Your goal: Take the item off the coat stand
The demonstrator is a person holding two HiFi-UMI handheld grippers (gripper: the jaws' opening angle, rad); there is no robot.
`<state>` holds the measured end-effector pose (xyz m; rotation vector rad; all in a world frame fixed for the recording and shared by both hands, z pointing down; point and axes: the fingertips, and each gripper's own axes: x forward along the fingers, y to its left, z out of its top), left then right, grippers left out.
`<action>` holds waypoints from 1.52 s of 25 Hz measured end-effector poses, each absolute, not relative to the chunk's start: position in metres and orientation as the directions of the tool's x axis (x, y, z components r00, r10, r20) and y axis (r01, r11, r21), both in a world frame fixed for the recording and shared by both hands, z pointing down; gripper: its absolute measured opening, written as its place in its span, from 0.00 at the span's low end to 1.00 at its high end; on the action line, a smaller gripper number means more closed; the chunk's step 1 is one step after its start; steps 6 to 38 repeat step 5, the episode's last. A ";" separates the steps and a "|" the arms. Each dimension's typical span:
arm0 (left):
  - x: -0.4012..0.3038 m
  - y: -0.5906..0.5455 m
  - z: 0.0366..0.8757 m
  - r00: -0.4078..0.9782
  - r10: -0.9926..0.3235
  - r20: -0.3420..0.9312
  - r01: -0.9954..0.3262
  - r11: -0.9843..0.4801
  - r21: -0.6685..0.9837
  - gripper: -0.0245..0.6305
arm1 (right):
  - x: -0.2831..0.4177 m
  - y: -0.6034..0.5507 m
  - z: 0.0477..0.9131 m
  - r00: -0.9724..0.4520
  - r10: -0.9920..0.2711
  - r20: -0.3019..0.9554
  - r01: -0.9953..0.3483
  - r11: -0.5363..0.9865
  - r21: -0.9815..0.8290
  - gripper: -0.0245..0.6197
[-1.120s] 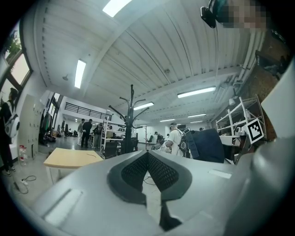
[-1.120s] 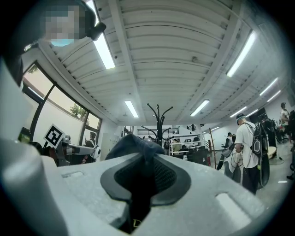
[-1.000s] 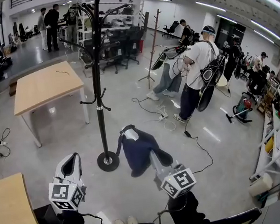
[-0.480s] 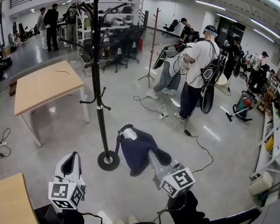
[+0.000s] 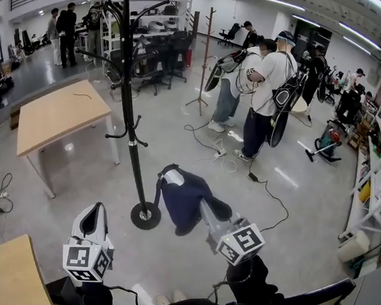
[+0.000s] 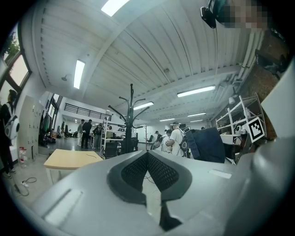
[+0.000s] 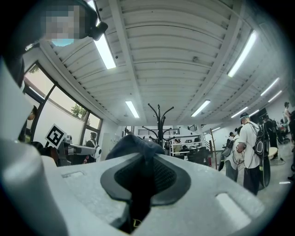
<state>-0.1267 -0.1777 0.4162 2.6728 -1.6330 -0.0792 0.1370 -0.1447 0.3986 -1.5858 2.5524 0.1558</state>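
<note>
The dark blue coat (image 5: 182,200) is off the coat stand (image 5: 131,121). It hangs just to the right of the stand's round foot. It is close to the pole but does not touch it. A bit of light cloth shows at the top of the coat, on the side near the stand.

The right gripper (image 5: 206,213) has the coat. Its two jaws are squeezed tight on the dark cloth. In the right gripper view the cloth fills the gap between the jaws and bunches up over their tips. The stand is behind the bunch.

The left gripper (image 5: 93,219) is on the other side of the stand, to the left of its foot and nearer to the person. Its jaws are pressed together at the tips and there is nothing in them. It points up toward the stand.

The stand is black and stands straight up. Its hooks are bare.

A light wood table (image 5: 56,116) is to the left of the stand and farther back. People (image 5: 265,85) stand well off to the right of the stand.
</note>
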 end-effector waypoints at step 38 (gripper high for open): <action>-0.126 -0.178 0.419 0.448 -0.893 -0.042 -0.893 -0.450 0.034 0.04 | 0.139 -0.145 0.400 -0.443 -0.880 -0.172 -0.894 0.447 0.020 0.10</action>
